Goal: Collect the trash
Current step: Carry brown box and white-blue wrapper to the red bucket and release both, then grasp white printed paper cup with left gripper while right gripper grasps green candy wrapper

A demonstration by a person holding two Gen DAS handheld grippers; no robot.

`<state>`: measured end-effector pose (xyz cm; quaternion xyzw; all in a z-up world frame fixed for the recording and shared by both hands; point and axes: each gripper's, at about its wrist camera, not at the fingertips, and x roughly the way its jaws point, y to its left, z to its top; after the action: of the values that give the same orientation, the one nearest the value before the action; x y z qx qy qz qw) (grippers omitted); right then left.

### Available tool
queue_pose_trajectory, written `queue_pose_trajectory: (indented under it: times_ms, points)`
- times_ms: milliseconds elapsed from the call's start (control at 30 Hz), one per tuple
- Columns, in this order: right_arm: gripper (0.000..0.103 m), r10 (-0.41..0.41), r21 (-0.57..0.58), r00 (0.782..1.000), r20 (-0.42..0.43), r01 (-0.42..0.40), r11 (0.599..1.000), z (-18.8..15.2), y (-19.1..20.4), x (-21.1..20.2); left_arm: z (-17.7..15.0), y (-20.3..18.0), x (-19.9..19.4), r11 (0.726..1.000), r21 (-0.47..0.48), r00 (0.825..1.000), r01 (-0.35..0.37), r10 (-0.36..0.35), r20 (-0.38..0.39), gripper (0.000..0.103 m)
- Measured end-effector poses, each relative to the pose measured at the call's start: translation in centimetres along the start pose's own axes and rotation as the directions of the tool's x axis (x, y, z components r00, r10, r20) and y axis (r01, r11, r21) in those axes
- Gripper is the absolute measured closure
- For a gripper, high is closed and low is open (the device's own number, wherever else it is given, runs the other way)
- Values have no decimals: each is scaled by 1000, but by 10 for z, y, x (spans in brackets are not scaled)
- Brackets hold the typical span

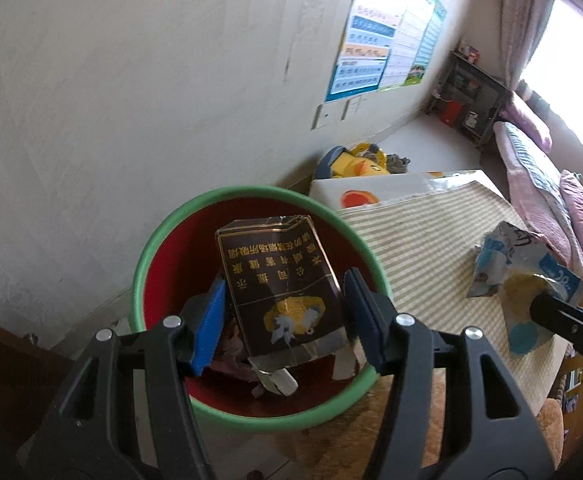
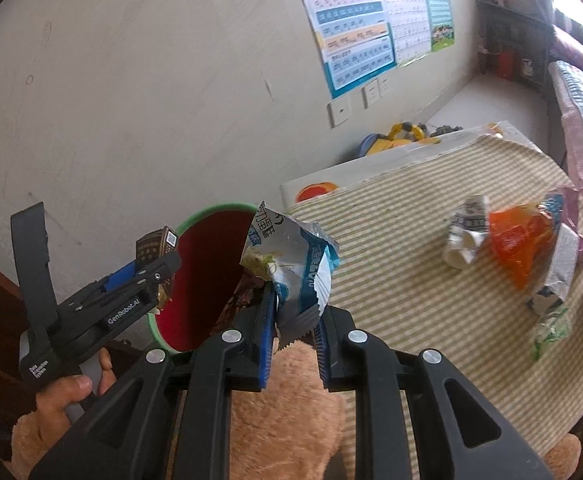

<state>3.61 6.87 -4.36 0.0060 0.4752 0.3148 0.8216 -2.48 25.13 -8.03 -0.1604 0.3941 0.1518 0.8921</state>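
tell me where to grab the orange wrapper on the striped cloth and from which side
Take the orange wrapper by its raised, puffed middle, coming down from above with the claw closing across its narrower width. It lies crumpled on the striped cloth with a rolled paper scrap on its left and a white and blue packet on its right, so side approaches look crowded.

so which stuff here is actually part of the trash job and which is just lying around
Part of the job:
- cigarette pack in left gripper
- blue-white wrapper in right gripper
- green-rimmed bin
- orange wrapper
- crumpled paper

Just lying about:
- wall charts
- yellow toy
- striped cloth
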Motion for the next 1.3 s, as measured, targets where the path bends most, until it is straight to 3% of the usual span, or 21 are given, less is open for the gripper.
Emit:
queue_pose_trajectory:
  times_ms: [500,533,567,633,733,867,1000,1133,1200,1267,1300]
  points:
    - [83,94,-77,992,-78,-100,992,28,51,58,0,33,32,998,-21,997,-51,50,-62,48]
    - [78,99,-81,991,-86,-106,991,28,54,62,-1,35,33,998,-25,996,-54,52,-66,47]
    - [63,101,-82,991,-87,-108,991,29,55,64,-1,37,35,998,-30,996,-55,53,-70,46]
    - [46,110,-72,992,-69,-115,991,28,56,64,-2,40,37,997,-43,995,-66,63,-73,32]
    - [45,111,-63,992,-56,-114,991,28,53,61,-3,42,34,996,-54,996,-68,65,-54,23]
    - [42,87,-17,996,-32,-87,996,23,32,48,-8,37,32,997,-65,998,-51,48,-51,19]
    - [37,3,34,1000,5,-3,999,14,-6,29,-14,17,27,999,-10,999,-33,33,-34,18]
    - [36,-172,153,984,39,164,975,-1,-77,6,-16,-5,20,999,39,999,5,-4,-32,17]
    - [35,-265,255,963,51,244,936,-6,-119,-7,-16,-15,17,998,54,999,12,-10,-31,17]
    - [13,-394,336,918,38,359,870,-9,-163,-15,-16,-26,14,997,66,999,29,-27,-28,17]
    - [11,-431,352,902,10,400,846,-10,-178,-13,-16,-32,13,996,75,999,38,-36,-28,17]
